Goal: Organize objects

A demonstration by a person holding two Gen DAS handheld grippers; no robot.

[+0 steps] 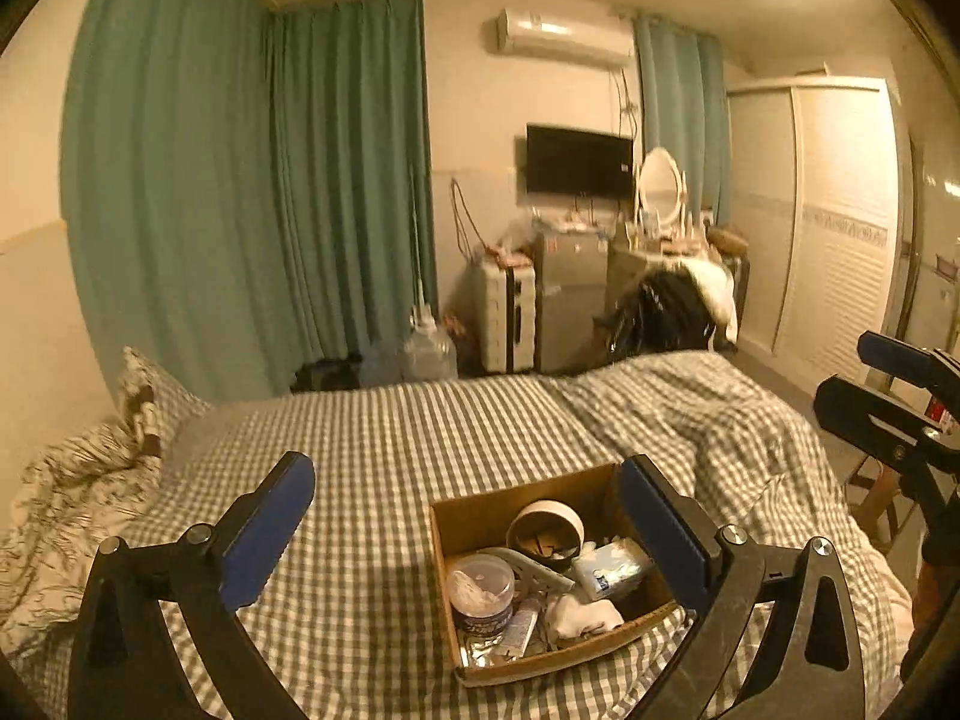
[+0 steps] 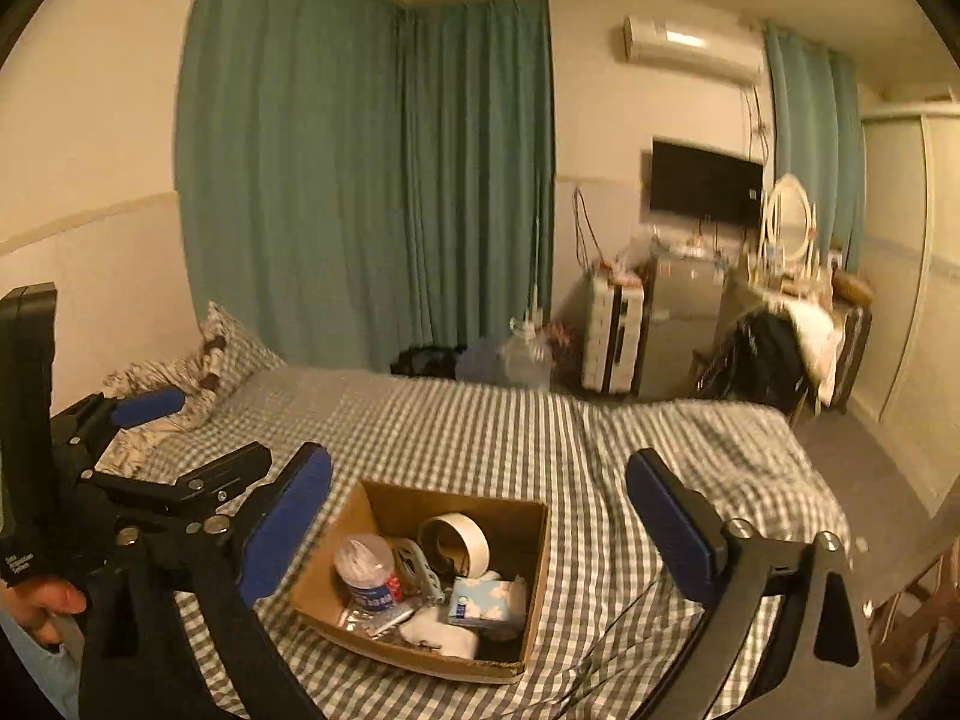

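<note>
An open cardboard box [image 1: 480, 510] [image 2: 534, 540] sits on the checked bed. In it lie a roll of tape [image 1: 546, 528] [image 2: 456, 540], a clear plastic jar [image 1: 482, 591] [image 2: 366, 570], a tissue pack [image 1: 612, 564] [image 2: 486, 600], a white cloth [image 1: 585, 615] [image 2: 438, 630] and small tubes. My left gripper [image 1: 468, 534] is open and empty, above the box's near left side; it also shows in the right wrist view [image 2: 180, 438]. My right gripper [image 2: 480, 531] is open and empty above the box; it also shows in the left wrist view [image 1: 864, 372].
The bed [image 1: 390, 438] has a checked sheet, a crumpled duvet [image 1: 690, 414] at right and pillows [image 1: 144, 396] at left. Green curtains [image 1: 240, 180], a suitcase [image 1: 504, 318], a small fridge, a dresser with mirror and a wardrobe [image 1: 828, 216] line the far walls.
</note>
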